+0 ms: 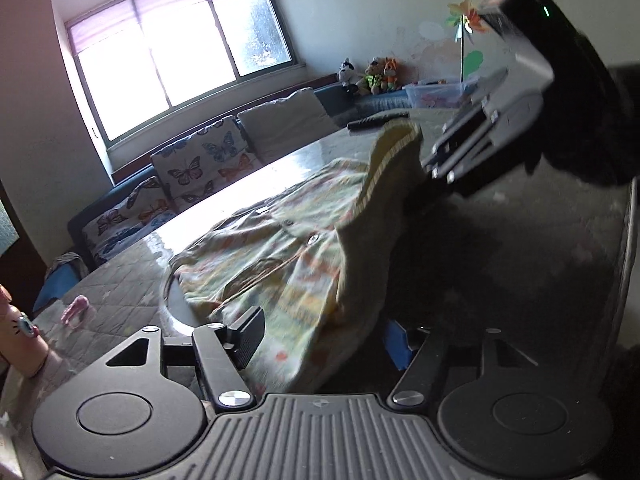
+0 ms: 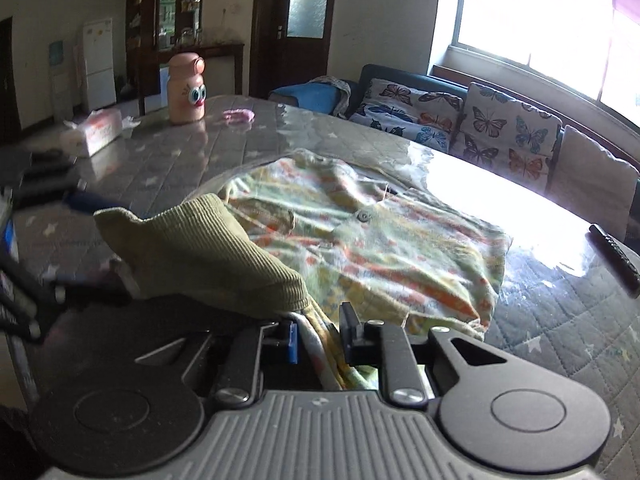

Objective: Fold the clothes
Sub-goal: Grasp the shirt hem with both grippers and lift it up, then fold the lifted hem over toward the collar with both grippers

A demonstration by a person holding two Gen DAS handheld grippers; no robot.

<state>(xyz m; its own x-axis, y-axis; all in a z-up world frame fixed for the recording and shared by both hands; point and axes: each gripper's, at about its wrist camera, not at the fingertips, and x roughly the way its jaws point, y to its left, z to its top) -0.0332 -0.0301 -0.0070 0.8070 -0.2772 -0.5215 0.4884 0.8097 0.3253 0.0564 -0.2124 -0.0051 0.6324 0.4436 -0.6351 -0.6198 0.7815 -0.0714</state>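
Note:
A small green, yellow and orange patterned garment (image 2: 360, 236) with a ribbed olive hem lies on the glass-topped table (image 2: 192, 152). My right gripper (image 2: 318, 340) is shut on its near edge, lifting the ribbed hem (image 2: 208, 248) up. In the left wrist view the garment (image 1: 288, 260) drapes between my left gripper's (image 1: 324, 336) jaws, which stand apart; its hem rises toward the right gripper body (image 1: 500, 120). The left gripper shows blurred at the left edge of the right wrist view (image 2: 40, 188).
A pink cartoon bottle (image 2: 186, 88), a tissue box (image 2: 98, 132) and a pink item (image 2: 239, 116) stand at the table's far end. A black remote (image 2: 614, 256) lies near the right edge. A sofa with butterfly cushions (image 2: 480, 128) runs under the window.

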